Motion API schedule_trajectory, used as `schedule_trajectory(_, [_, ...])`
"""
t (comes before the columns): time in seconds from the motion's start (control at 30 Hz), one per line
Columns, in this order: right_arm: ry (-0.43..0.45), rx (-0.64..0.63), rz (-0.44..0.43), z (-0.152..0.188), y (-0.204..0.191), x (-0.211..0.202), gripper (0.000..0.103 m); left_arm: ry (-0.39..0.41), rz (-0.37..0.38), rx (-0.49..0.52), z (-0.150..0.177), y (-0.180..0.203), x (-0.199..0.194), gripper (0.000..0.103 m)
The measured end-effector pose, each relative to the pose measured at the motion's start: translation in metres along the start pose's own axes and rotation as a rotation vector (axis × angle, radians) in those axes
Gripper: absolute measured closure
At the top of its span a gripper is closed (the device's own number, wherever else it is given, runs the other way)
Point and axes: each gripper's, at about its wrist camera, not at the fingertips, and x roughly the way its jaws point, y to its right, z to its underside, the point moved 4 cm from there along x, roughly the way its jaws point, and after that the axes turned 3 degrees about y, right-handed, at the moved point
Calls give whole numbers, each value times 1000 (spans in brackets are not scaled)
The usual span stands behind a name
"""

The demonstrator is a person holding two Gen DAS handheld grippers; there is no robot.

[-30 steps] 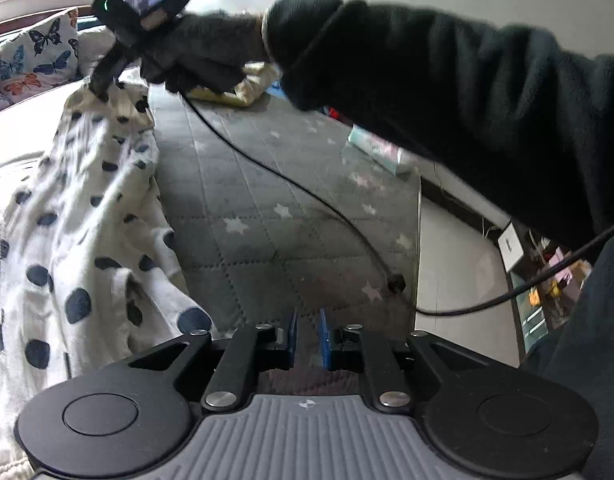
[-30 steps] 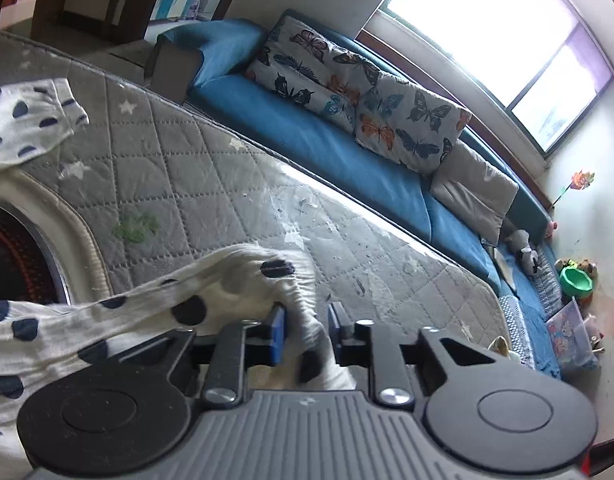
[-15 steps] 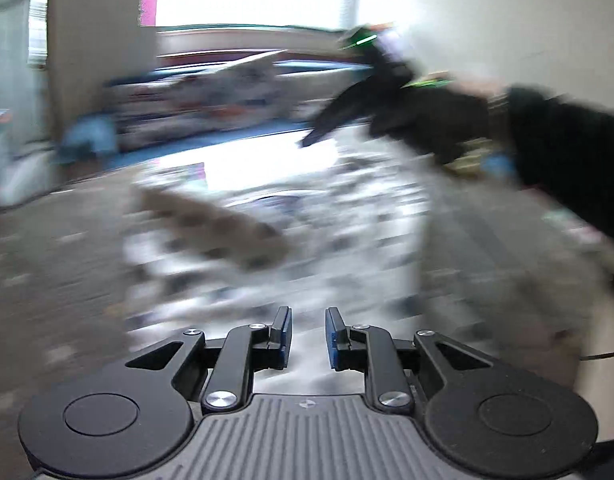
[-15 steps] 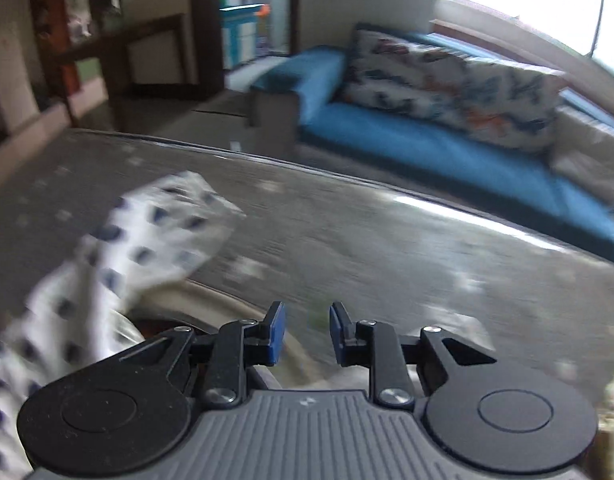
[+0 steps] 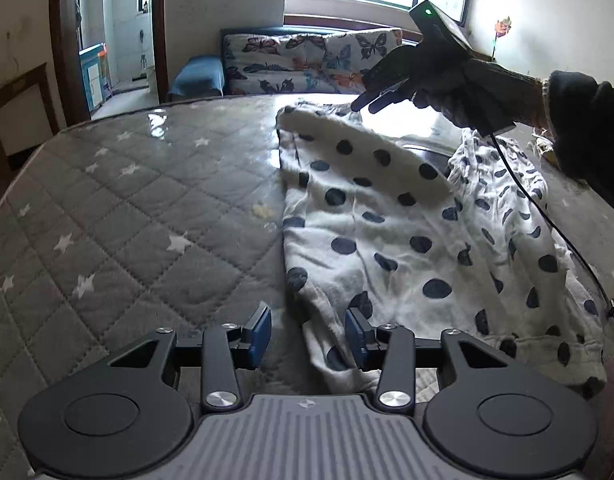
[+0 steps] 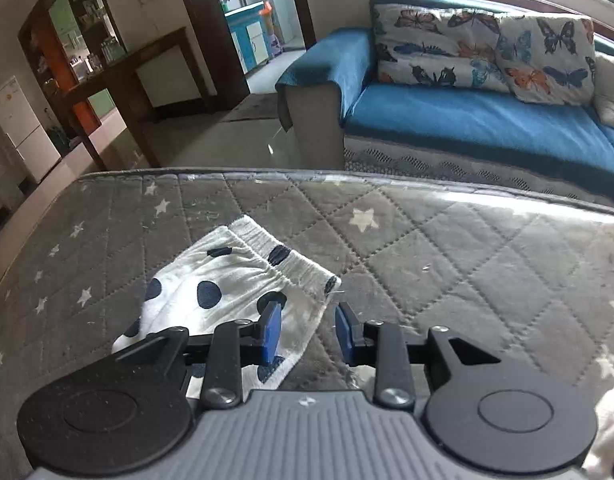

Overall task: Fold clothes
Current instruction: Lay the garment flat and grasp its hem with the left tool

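Item: polka-dot trousers (image 5: 387,232), laid on mattress (image 5: 147,208) toward its far edge. We hold left gripper (image 5: 307,334) and right gripper (image 6: 307,330) spread, gripping nothing, each straddling a hem for pinching.

garment (image 5: 387,232): white cotton, navy polka dots, gathered elastic cuff (image 6: 283,256). lies spread and rumpled on a grey quilted star-print mattress (image 5: 147,200), partly folded over itself along a long raised crease. one cuffed end lies flat near the mattress's far edge; the near hem is bunched.
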Motion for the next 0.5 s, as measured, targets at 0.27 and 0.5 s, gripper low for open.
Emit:
schedule_trajectory(0.27, [17, -107, 65, -6, -14, 19, 96, -12, 28, 21, 4, 5, 7, 74])
schedule_trajectory(0.5, [112, -230, 234, -26, -17, 27, 94, -20, 34, 75, 7, 15, 7, 87])
